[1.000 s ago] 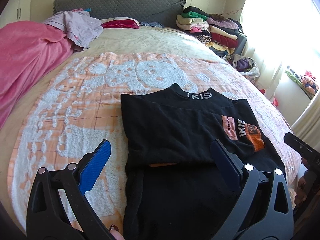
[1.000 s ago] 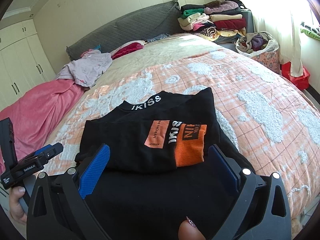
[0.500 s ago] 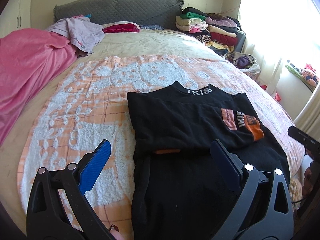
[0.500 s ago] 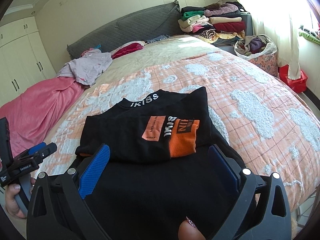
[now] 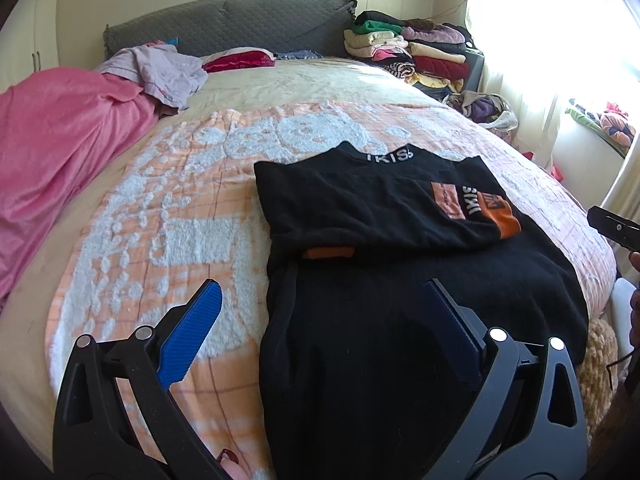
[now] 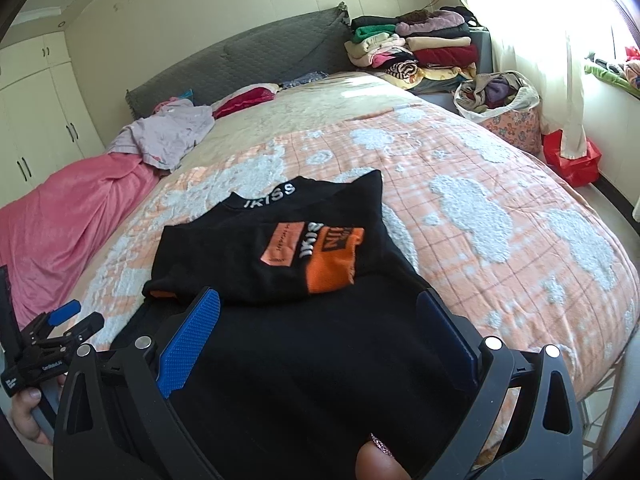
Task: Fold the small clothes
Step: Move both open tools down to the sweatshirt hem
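Note:
A black top with orange patches and white lettering (image 5: 384, 216) lies on the bed, its sleeves folded in over the chest; it also shows in the right wrist view (image 6: 280, 252). Its lower half (image 5: 400, 340) spreads toward the near bed edge. My left gripper (image 5: 320, 312) is open and empty above the lower left edge of the top. My right gripper (image 6: 320, 320) is open and empty above the lower half. The left gripper also shows at the left edge of the right wrist view (image 6: 60, 332). The right gripper's tip shows at the right edge of the left wrist view (image 5: 612, 228).
The bed has an orange and white blanket (image 5: 192, 216). A pink blanket (image 5: 52, 152) and a lilac garment (image 5: 160, 68) lie at the left. Stacked folded clothes (image 5: 408, 48) stand at the back right, with a basket of clothes (image 6: 500, 100) beside the bed.
Both grippers have drawn back toward the near edge of the bed and stay open. The top lies as it did.

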`<state>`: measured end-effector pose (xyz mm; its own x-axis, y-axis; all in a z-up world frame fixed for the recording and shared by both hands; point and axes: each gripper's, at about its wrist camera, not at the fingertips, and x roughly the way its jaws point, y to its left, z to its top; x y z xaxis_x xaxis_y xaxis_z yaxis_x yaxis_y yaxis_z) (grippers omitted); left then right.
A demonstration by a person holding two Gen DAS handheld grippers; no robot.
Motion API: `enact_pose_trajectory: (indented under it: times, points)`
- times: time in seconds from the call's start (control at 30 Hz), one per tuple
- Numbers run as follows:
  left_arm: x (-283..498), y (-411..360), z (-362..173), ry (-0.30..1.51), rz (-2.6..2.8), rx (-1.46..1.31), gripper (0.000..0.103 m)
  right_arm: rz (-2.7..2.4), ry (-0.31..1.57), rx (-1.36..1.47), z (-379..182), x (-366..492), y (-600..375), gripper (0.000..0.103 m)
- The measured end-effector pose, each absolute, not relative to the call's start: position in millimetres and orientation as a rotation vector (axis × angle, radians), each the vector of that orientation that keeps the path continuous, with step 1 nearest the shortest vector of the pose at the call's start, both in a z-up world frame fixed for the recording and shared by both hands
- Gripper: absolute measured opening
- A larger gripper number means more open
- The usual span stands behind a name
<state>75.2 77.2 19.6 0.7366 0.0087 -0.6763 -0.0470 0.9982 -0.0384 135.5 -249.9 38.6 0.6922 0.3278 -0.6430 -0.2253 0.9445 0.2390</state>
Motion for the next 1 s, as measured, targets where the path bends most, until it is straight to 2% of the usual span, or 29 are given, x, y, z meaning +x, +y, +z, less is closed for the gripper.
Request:
enact_pose_trajectory:
  times: [1.0]
  points:
    - [18,98,-30,0.897,0.143,-0.106,0.093,0.277,0.889,0.087,-20,97,-282,0.098]
